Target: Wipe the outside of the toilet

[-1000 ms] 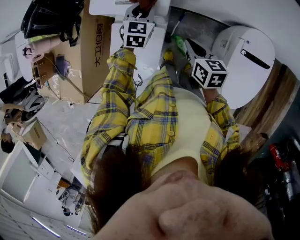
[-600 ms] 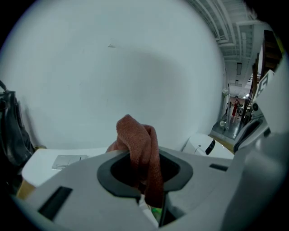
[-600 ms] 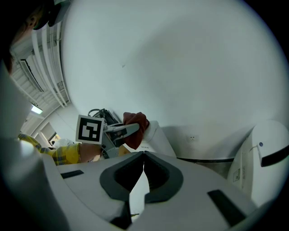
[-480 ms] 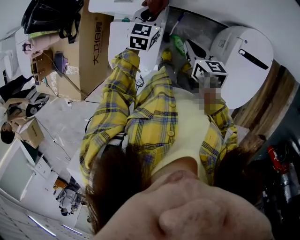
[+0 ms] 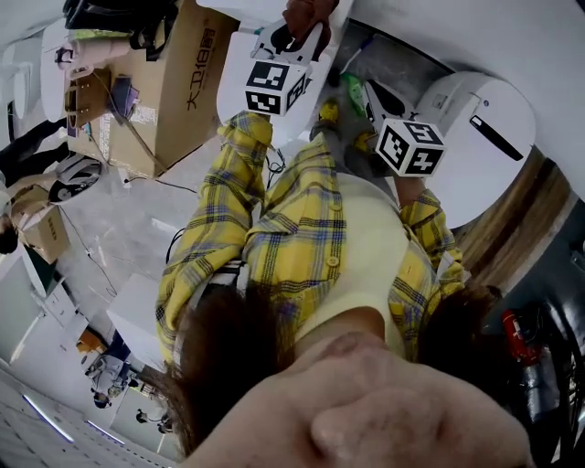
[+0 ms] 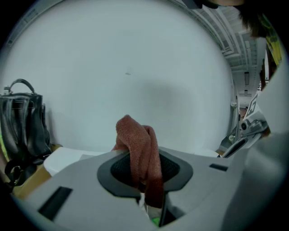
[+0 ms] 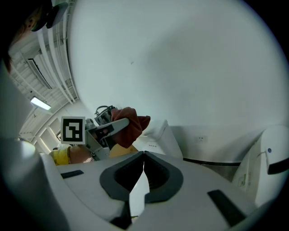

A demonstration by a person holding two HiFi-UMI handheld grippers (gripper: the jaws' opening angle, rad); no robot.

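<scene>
The toilet (image 5: pixel 475 119), white and rounded with a dark bar on its upper face, stands at our right against the pale wall (image 6: pixel 135 67), beside a strip of wooden floor (image 5: pixel 512 224). In the right gripper view we see only its curved side at the far right edge, away from the jaws. The right gripper (image 5: pixel 370 91) hangs just to the left of the toilet and points past it toward the wall. Its jaws are brought together so that the tips meet, with nothing between them. Further to our left, the left gripper (image 5: pixel 302 27) is raised in front of us, and its jaws are clamped on a reddish-brown cloth (image 6: pixel 137 149). The cloth bulges in a fold above the pads and hangs down through the narrow gap between them. The cloth is well apart from the toilet and faces bare wall. In the right gripper view we see that left gripper from the side, with the cloth bunched at its tip in front of a white boxy unit (image 7: pixel 161 134). Our sleeves are yellow plaid (image 5: pixel 215 219). To our far left stands a tall cardboard box (image 5: pixel 183 82) with print on its side, and a black bag (image 6: pixel 22 122) rests on top of it.
</scene>
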